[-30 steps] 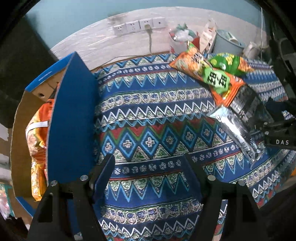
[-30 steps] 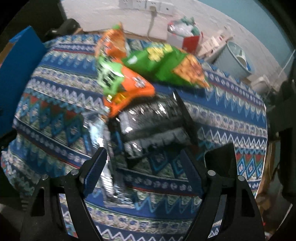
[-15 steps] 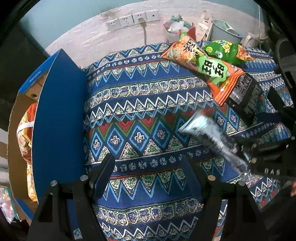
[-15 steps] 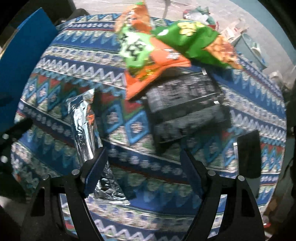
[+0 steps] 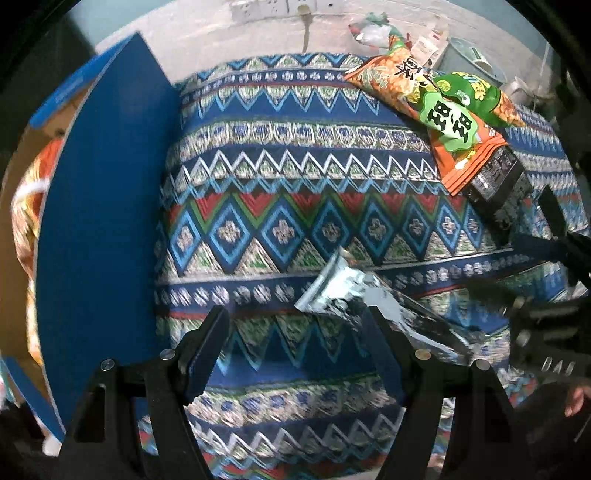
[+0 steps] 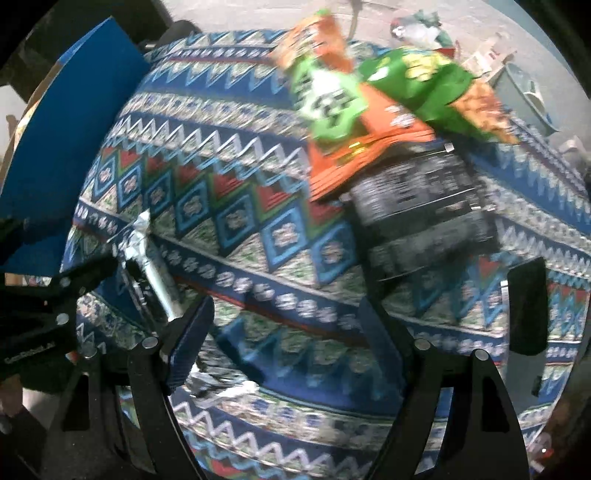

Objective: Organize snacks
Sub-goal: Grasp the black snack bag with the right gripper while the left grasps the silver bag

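Observation:
A silver foil snack bag (image 5: 354,299) lies low over the patterned tablecloth (image 5: 295,192), its far end by my left gripper's right finger. In the right wrist view the same bag (image 6: 147,258) shows edge-on beside my right gripper's left finger (image 6: 188,339); whether it is held there I cannot tell. My left gripper (image 5: 295,343) is open and empty. My right gripper (image 6: 284,336) has its jaws wide apart. An orange bag (image 5: 454,136), a green bag (image 5: 476,92) and a black bag (image 5: 498,184) lie piled at the far right.
A cardboard box with a raised blue flap (image 5: 99,221) stands at the table's left edge, with orange packets (image 5: 26,206) inside. A wall socket strip (image 5: 273,7), a bin (image 5: 469,55) and clutter lie beyond the table. A dark phone-like object (image 6: 526,306) lies right.
The silver bag has moved left and toward the near edge, away from the pile. Both grippers have shifted left toward the box. The views are blurred by motion.

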The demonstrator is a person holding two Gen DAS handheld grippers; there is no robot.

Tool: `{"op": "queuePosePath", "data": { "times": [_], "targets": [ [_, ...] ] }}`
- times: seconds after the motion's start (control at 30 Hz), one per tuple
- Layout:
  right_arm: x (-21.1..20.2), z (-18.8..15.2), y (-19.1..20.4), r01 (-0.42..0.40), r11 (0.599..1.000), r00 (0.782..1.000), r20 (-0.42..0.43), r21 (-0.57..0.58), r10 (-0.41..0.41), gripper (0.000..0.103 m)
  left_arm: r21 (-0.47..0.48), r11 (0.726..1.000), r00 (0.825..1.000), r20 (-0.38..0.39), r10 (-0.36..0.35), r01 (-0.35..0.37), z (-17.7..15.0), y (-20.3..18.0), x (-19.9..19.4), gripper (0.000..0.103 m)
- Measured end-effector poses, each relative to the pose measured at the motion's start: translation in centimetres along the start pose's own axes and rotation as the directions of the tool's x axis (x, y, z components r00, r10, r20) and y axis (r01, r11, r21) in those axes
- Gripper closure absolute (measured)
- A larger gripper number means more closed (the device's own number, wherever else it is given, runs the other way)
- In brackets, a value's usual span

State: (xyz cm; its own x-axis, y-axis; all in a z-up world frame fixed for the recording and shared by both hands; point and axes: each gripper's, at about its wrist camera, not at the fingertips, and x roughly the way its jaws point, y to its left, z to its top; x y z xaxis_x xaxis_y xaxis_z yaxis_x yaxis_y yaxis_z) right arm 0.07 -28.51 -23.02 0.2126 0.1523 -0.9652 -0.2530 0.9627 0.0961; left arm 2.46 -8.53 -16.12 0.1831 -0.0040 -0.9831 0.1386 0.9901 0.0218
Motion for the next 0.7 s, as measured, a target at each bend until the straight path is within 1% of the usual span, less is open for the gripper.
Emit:
{"op": "queuePosePath", "data": {
  "times": [0.1,0.13,0.2,0.3,0.4,0.47,0.57,0.7],
  "targets": [
    [-1.2,0.7,-2.0,0.047,0.999,0.999,0.025,-0.009,-0.047,0.021,-0.079,0.995,0.997,-0.024,-0.07,0.068,-0.3,0.4,0.3,0.023],
    [-1.7,0.9,-2.5,0.063,0.998,0.998,0.03,-0.015,-0.063,0.021,-0.104,0.991,0.996,-0.03,-0.086,0.083,-0.4,0.4,0.5,0.023],
    [-2.3,1.4,-3.1,0.069,0.997,0.997,0.028,-0.035,-0.068,0.021,-0.136,0.986,0.993,-0.052,-0.108,0.1,-0.5,0.0,1.0,0.023],
    [-3.0,2.9,-4.5,0.099,0.99,0.995,0.017,-0.101,-0.098,0.021,-0.152,0.982,0.988,-0.087,-0.126,0.112,-0.4,-0.9,2.0,0.023],
    [-3.3,3.6,-5.5,0.129,0.983,0.992,0.011,-0.134,-0.129,0.021,-0.161,0.979,0.984,-0.104,-0.146,0.128,-0.1,-1.7,2.7,0.023],
    [-3.0,4.3,-6.7,0.109,0.985,0.994,0.004,-0.133,-0.109,0.021,-0.146,0.982,0.984,-0.113,-0.136,0.119,0.0,-2.3,3.1,0.022],
    [-2.4,5.4,-8.6,0.06,0.992,0.998,-0.001,-0.113,-0.06,0.02,-0.133,0.985,0.985,-0.118,-0.126,0.11,0.4,-3.0,3.7,0.017],
    [-0.7,6.7,-10.4,-0.001,0.996,1.0,-0.029,-0.091,-0.002,0.02,-0.094,0.991,0.99,-0.095,-0.108,0.099,0.8,-3.8,4.0,0.017]
  ]
}}
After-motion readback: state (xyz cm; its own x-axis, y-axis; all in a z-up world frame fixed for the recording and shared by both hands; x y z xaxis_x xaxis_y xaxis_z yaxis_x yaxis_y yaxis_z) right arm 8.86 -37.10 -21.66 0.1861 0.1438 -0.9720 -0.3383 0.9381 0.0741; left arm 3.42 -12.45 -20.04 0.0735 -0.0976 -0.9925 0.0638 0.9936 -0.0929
